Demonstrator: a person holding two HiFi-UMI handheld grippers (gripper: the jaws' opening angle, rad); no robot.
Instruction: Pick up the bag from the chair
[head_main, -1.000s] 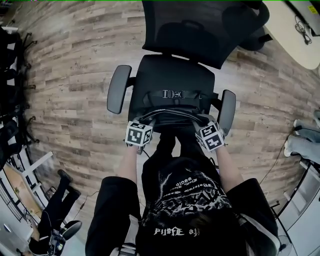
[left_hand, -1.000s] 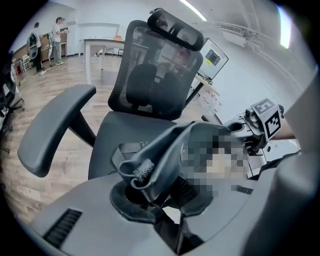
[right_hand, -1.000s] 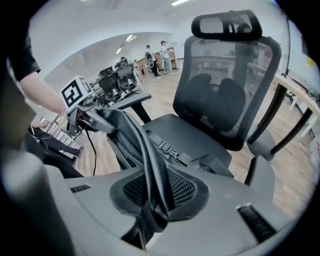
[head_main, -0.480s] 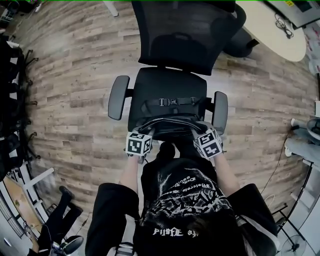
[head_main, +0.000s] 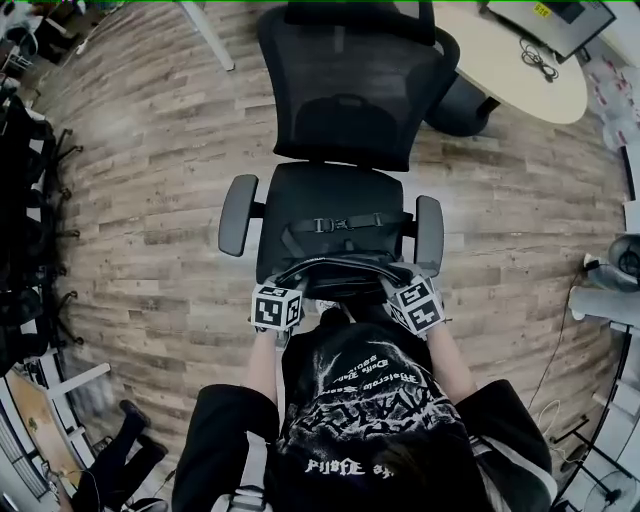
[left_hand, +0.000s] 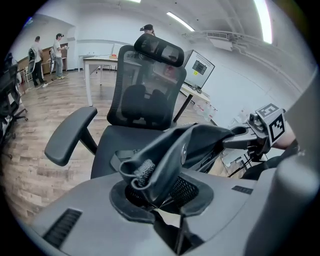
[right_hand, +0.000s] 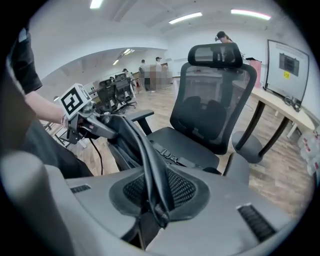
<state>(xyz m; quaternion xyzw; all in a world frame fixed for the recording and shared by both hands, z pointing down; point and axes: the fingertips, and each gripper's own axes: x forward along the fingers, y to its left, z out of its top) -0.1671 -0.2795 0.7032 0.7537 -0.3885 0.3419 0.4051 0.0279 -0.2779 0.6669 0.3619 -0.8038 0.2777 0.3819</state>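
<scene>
Holding the bag (head_main: 335, 270) by both ends at the front edge of the chair (head_main: 335, 190)

Both pairs of jaws are closed on the bag. The left gripper (head_main: 281, 292) pinches a fold of black fabric at the bag's left end, and the right gripper (head_main: 409, 290) pinches the thin upper rim at its right end. The long axis of the bag runs from side to side between them, along the front of the seat and close to the person's body, so neither gripper is nearer than the other. I judge that the lift must go straight up with both ends level.

The head view shows the whole span, and a strap with a buckle (head_main: 330, 224) lying across the seat behind the bag. Only the left gripper view shows the bunched fold in its jaws, and the right gripper view shows the rim stretched toward the other gripper. I cannot tell if the bottom of the bag touches the seat
</scene>
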